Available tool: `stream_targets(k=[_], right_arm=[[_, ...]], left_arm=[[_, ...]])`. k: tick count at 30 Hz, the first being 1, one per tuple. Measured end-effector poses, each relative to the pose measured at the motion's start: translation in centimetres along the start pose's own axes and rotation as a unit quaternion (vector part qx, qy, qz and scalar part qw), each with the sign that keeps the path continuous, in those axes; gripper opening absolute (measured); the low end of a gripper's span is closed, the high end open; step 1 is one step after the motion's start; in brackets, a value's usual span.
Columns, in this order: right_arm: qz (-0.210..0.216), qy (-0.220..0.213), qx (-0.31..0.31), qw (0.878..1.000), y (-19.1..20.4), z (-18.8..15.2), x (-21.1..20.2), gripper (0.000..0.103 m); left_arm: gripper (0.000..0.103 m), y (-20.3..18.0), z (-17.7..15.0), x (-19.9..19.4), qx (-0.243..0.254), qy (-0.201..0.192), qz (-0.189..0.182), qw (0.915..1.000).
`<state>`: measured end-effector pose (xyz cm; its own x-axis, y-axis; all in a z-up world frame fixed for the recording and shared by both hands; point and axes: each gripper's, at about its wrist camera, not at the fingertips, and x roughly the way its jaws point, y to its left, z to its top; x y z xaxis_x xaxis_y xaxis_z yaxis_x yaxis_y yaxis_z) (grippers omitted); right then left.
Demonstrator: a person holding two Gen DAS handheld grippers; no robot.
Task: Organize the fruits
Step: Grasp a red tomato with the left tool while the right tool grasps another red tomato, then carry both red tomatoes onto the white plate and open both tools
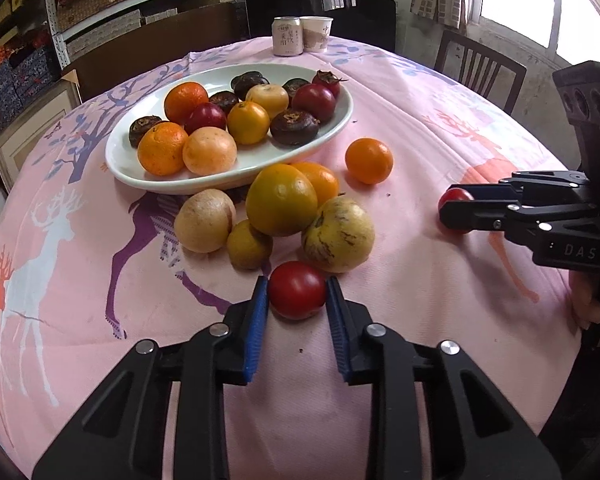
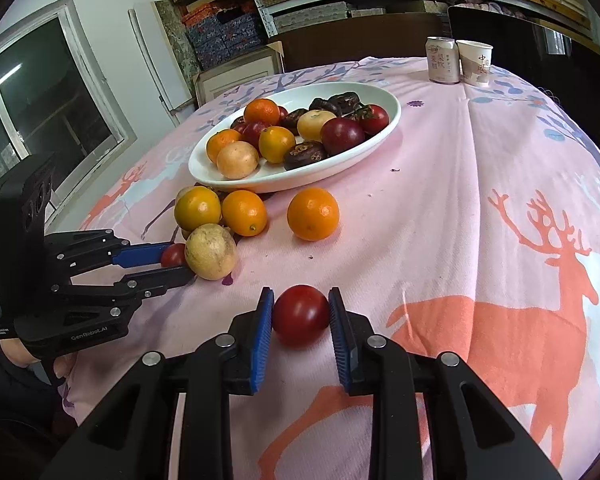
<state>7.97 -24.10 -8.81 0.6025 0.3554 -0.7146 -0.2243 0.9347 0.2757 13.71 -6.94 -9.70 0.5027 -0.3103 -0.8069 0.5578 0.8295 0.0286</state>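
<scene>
While resting on the pink deer-print cloth (image 1: 400,92), left gripper (image 1: 297,294) clamped on a red tomato (image 1: 297,295) at six o'clock of the fruit pile (image 1: 280,208); right gripper (image 2: 301,312) clamped on another red tomato (image 2: 301,315), at six o'clock of the white plate (image 2: 394,114).

Both grippers are angled down toward the tabletop. The left black two-finger gripper with blue ribbed pads (image 1: 297,294) has its jaws closed in on a small red tomato (image 1: 297,294), pads pressing both sides. Same deal on the other side: the right black two-finger gripper with blue pads (image 2: 301,312) is clamped on its own dark red tomato (image 2: 301,314). A bit of a hand (image 2: 18,354) shows under the left handle.
</scene>
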Motion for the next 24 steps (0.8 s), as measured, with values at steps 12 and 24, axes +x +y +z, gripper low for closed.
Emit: stream_targets(k=[12, 24], right_arm=[[0.0, 0.01, 0.003, 1.0, -0.1, 0.0, 0.3, 0.028], [0.011, -0.029, -0.015, 0.999, 0.4, 2.4, -2.0, 0.028]], left_arm=[[0.028, 0.2, 0.0, 0.6, -0.011, 0.012, -0.009, 0.9998], [0.027, 1.4, 1.1, -4.8, -0.04, -0.088, -0.027, 0.9949]])
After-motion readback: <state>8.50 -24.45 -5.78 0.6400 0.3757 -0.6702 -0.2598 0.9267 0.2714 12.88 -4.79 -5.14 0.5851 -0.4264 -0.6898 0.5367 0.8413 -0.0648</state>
